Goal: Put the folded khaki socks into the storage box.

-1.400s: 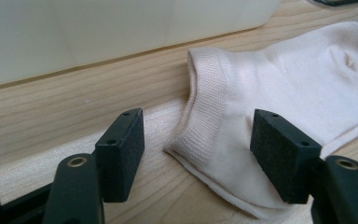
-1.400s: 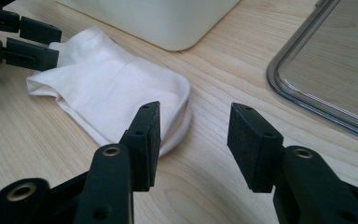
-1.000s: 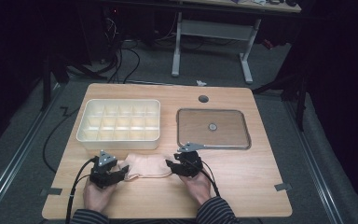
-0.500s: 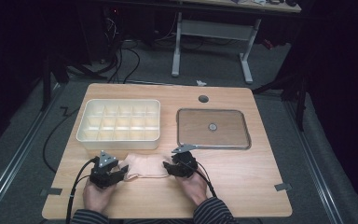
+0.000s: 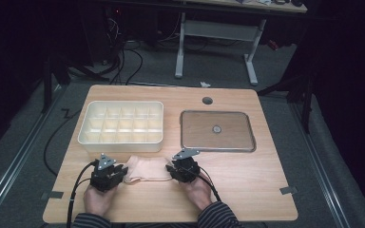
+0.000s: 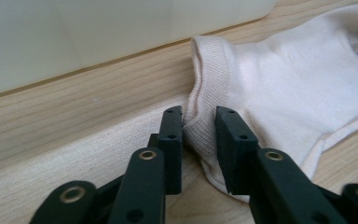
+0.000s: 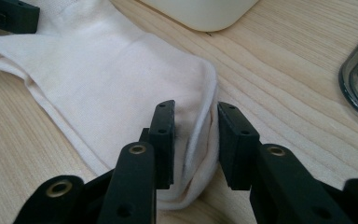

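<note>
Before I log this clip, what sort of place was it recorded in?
Probably a lab or workshop set up for recording: a lit wooden table in a dark room, cables trailing over the grey floor, and an adjustable desk frame behind.

A dim lab or recording workspace: the wooden surface [image 5: 247, 190] stands on grey carpet, loose cables [image 5: 119, 57] trail across the floor, and a height-adjustable desk frame [image 5: 218, 42] stands behind.

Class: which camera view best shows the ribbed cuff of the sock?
The left gripper view: the sock has its ribbed cuff close up, between the left gripper jaws. The right gripper view shows the opposite end; the high view shows the whole sock, small.
</note>
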`<state>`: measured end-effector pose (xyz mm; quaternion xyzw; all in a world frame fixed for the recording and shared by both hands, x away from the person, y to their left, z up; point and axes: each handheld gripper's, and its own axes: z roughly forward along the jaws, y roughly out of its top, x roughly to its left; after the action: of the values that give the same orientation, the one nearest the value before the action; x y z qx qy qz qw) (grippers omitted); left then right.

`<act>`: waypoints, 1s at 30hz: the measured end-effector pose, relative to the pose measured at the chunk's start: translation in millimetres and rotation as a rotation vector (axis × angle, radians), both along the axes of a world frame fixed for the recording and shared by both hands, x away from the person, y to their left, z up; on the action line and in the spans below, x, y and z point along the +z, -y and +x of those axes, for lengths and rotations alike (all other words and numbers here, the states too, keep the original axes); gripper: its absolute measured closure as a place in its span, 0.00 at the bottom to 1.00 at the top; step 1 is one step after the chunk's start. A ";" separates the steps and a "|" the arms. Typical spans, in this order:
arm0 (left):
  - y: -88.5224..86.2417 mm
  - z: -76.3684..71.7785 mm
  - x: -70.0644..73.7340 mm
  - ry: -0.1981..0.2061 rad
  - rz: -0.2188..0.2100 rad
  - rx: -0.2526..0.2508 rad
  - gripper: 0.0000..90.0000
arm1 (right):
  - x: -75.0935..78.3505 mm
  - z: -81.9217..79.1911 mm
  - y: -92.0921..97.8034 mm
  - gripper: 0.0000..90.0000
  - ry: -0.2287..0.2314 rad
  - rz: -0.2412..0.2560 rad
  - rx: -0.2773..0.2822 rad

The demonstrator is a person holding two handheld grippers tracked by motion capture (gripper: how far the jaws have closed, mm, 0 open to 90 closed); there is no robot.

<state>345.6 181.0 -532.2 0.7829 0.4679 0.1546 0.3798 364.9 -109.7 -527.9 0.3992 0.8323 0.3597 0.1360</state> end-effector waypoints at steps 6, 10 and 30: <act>-2.1 2.0 -1.0 -0.010 -0.029 -0.020 0.89 | -0.2 -0.5 -0.2 0.82 -0.003 0.004 0.009; -4.2 2.6 -1.6 -0.020 -0.052 -0.023 0.92 | 0.4 0.2 0.6 0.85 -0.016 0.008 0.013; -9.0 4.8 3.5 -0.047 -0.118 -0.059 0.95 | 5.3 -0.7 4.0 0.94 0.010 0.028 0.021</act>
<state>350.4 190.0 -528.7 0.7760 0.4617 0.0971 0.4186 364.2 -113.8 -522.5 0.3903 0.8308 0.3745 0.1307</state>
